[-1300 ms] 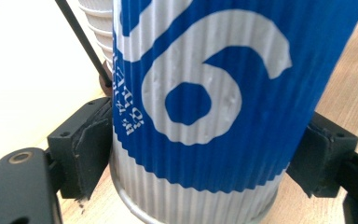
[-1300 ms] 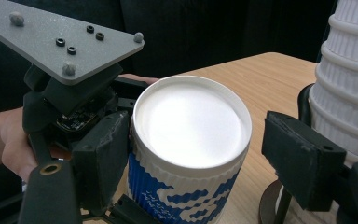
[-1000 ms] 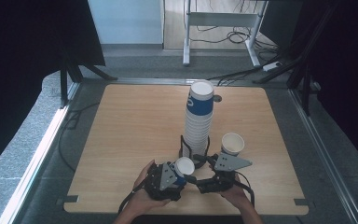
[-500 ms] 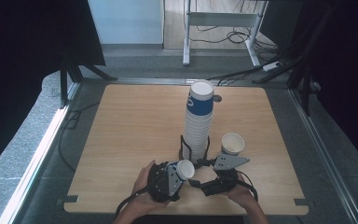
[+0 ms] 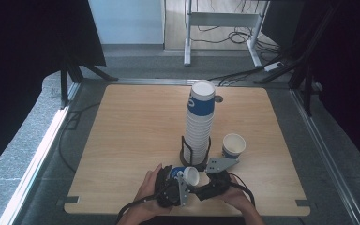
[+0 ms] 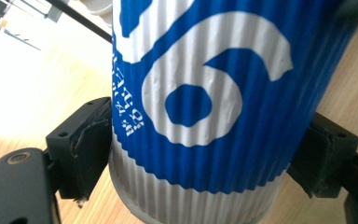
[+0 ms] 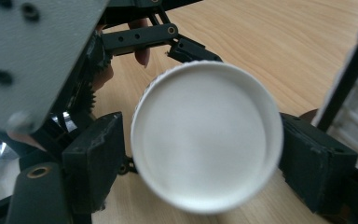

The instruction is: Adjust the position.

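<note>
One blue-and-white ribbed paper cup (image 5: 183,174) is the thing in hand: it lies on its side just above the table (image 5: 131,140), at the six o'clock edge of the board, with its white round end turned toward three o'clock. The left gripper (image 5: 180,177) clamps it across the body; in the left gripper view both black pads (image 6: 91,140) press into the corrugated wall, one at nine o'clock and one at three, so the hold looks firm. The right gripper (image 5: 196,180) faces that white end from the three o'clock side. Its jaws have just been opening, and in the right gripper view they stand about halfway apart with the round end between them. The nine o'clock pad is just clear of the rim and the three o'clock pad is at its very edge, so I judge it no longer grips. The step looks like a handing-over to the left hand (image 5: 147,187). To do it well, the right jaws should widen a touch more and draw straight back toward three o'clock without dragging the rim. Meanwhile the left should keep even pressure and not crush the thin wall. The tall stack of cups (image 5: 200,122) rises at twelve o'clock of the held cup inside a black wire holder (image 5: 194,157). A single upright cup (image 5: 233,146) stands near at two o'clock, so the retreat needs to stay low and short to avoid knocking either.
</note>
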